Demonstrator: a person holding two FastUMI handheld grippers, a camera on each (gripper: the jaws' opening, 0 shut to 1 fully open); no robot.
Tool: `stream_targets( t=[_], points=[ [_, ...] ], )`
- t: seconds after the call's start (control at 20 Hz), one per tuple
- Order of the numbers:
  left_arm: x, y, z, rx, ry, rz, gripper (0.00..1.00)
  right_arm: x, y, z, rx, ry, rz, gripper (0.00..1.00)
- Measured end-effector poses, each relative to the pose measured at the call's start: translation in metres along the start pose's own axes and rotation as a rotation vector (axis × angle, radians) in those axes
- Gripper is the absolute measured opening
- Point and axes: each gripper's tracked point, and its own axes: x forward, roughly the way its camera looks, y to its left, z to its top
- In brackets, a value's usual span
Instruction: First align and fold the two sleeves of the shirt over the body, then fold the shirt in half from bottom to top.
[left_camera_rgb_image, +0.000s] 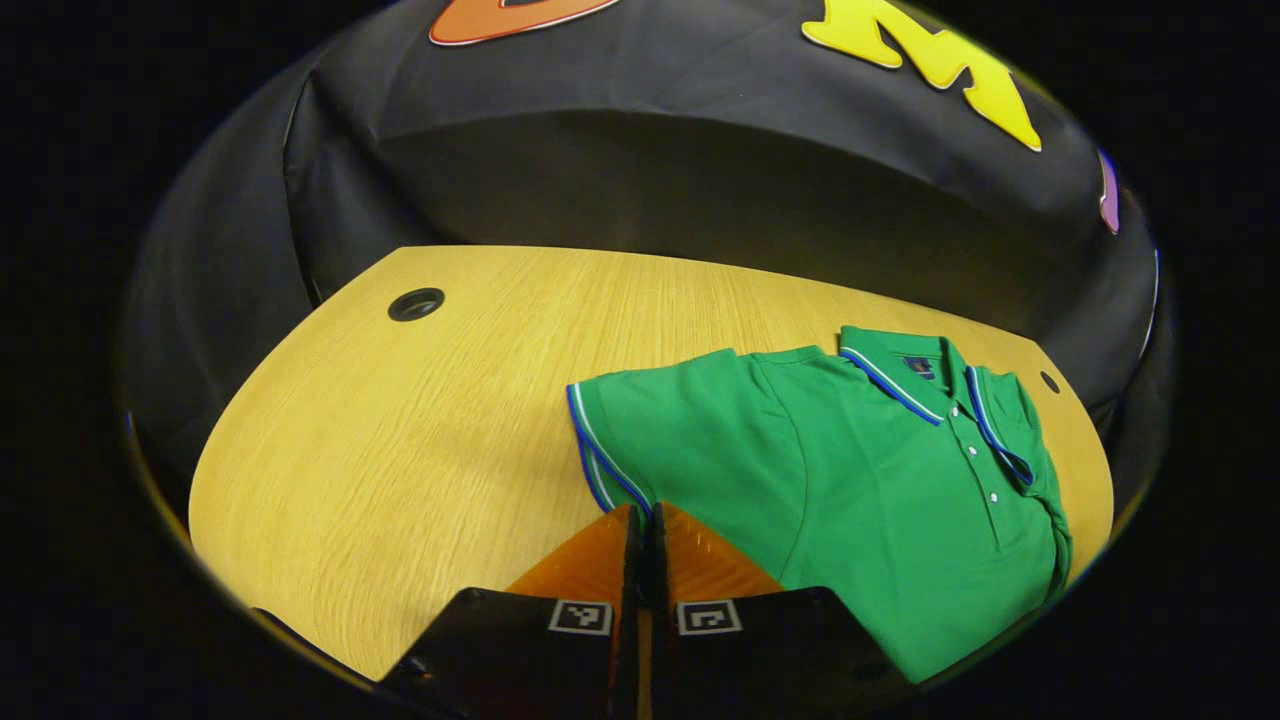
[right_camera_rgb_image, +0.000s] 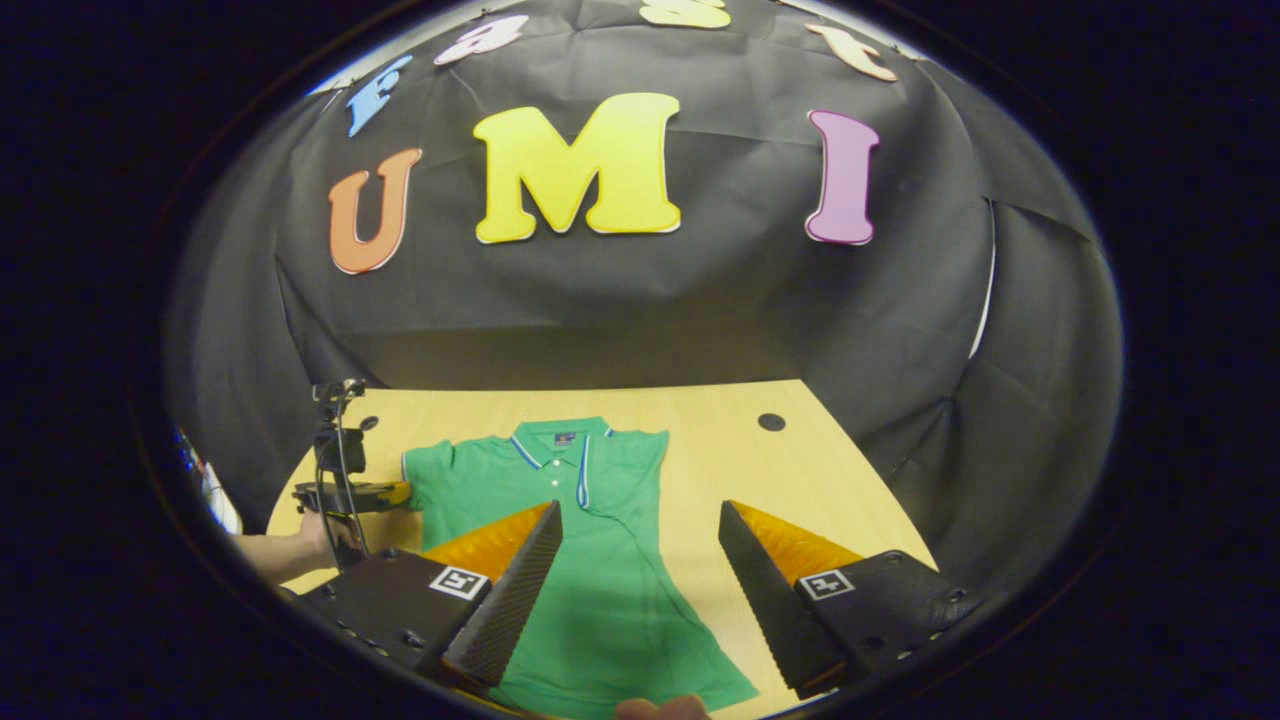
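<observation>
A pale wooden table with a round cable hole stood against the booth's black cloth wall. The green shirt lay flat on it, collar toward the wall, its right sleeve already folded over the body. My left gripper was clenched at the left sleeve's cuff, apparently pinching it. In the right gripper view, my right gripper hung released above the shirt.

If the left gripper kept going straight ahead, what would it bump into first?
Probably the green shirt's sleeve. The left gripper has its fingers closed together, with their tips right at the sleeve's striped cuff, on the wooden table. Whether they already pinch the cuff is hard to tell.
</observation>
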Motion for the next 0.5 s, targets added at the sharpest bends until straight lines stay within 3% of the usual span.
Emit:
stream_targets(
  t=[0.15,0.5],
  points=[
    [-0.004,-0.007,0.011,0.008,-0.024,-0.007,0.07,0.005,-0.013,-0.002,0.013,-0.003,-0.033,0.96],
    [-0.03,-0.049,0.062,0.038,-0.121,-0.046,0.06,0.011,-0.026,-0.007,0.045,0.011,-0.02,0.96]
  ],
)
